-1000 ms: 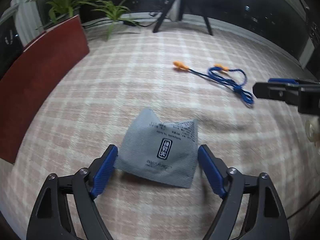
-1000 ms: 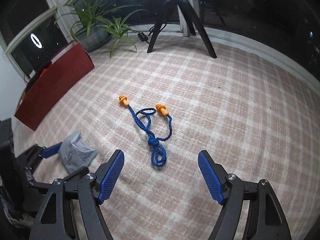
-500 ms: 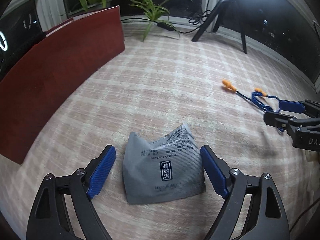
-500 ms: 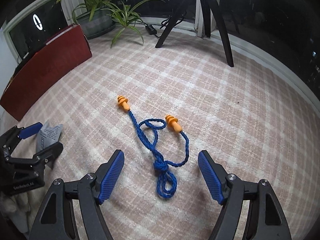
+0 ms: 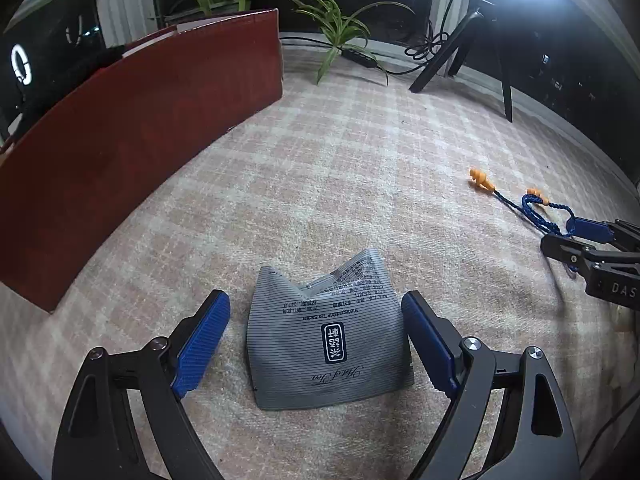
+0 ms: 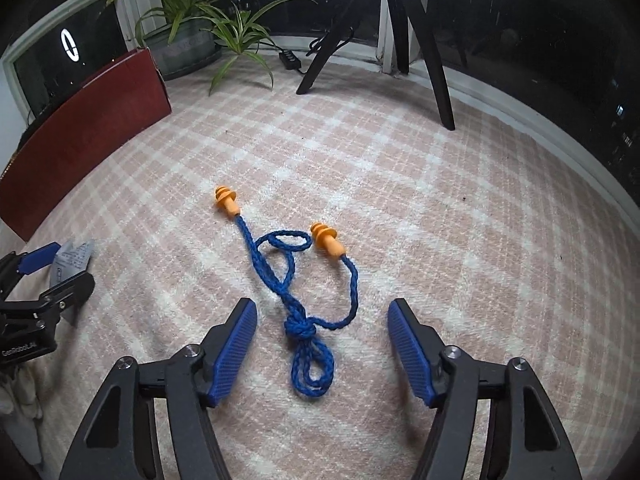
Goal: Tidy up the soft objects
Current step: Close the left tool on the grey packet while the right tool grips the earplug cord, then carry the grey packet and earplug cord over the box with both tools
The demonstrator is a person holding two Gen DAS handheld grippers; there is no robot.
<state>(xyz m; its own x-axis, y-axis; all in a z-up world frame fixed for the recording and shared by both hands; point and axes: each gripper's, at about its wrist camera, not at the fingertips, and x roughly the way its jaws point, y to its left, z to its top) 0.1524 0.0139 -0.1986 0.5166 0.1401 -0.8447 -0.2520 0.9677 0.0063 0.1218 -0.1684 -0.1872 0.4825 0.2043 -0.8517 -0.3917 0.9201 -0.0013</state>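
Clearly nothing is sorted yet. From the left wrist view, the left gripper (image 5: 316, 344) stands wide apart over the grey tea sachet (image 5: 326, 340), which lies crumpled flat on the checked cloth (image 5: 340, 168); the sachet sits between the blue pads without either pressing it, though the right-hand one is just beside its edge. A red box (image 5: 132, 152) stands well behind, a likely place to put things.

From the right wrist view, the right gripper (image 6: 322, 352) is closing its jaws around the knot of the corded earplugs (image 6: 300, 280), which lie loose on the cloth; the pads do not touch the blue cord yet. Both grasps are only being lined up, so picking up, carrying and placing each item all remain to do.
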